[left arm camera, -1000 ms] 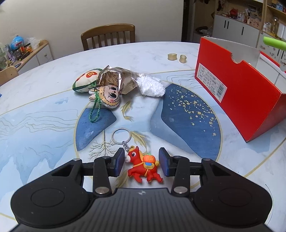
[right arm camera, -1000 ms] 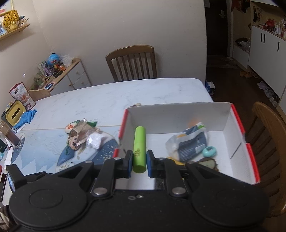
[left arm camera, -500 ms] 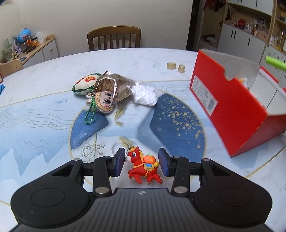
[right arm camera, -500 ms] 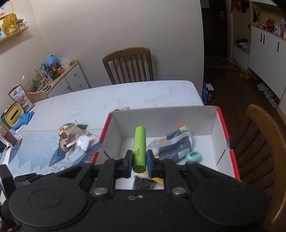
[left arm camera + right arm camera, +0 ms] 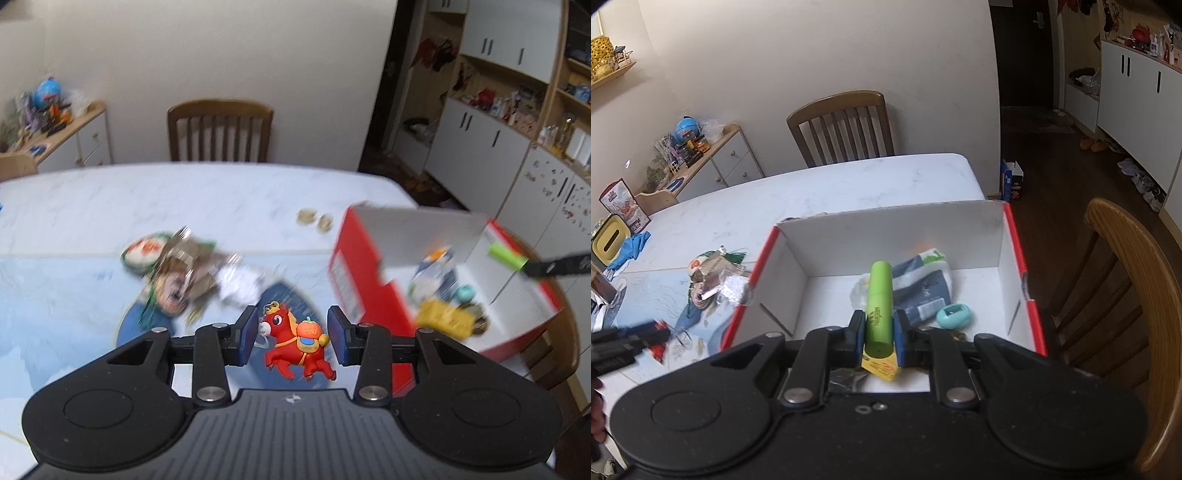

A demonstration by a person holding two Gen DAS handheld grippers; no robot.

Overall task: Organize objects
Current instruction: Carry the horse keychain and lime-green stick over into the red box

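**Two grippers carrying small objects toward a red shoebox**

The left gripper carries a red horse keychain between its pads; the pads appear to press its head and tail ends, though contact on each side is hard to confirm in this blurred view. The figure hangs above the table, near the red box. The right gripper is clamped on a green tube, held lengthwise and poised over the box interior, above a yellow packet, a blue-and-white pouch and a teal oval. A pile of plush toys and foil wrappers and two small rings remain on the table.

Handling, as judged: the keychain looks light, rubbery and slightly compliant, so a hold across the thick body suits it; its loose ring may swing. The tube looks rigid, smooth and light; a grip near mid-length resists pivoting, yet its round wall could slip under a weak squeeze
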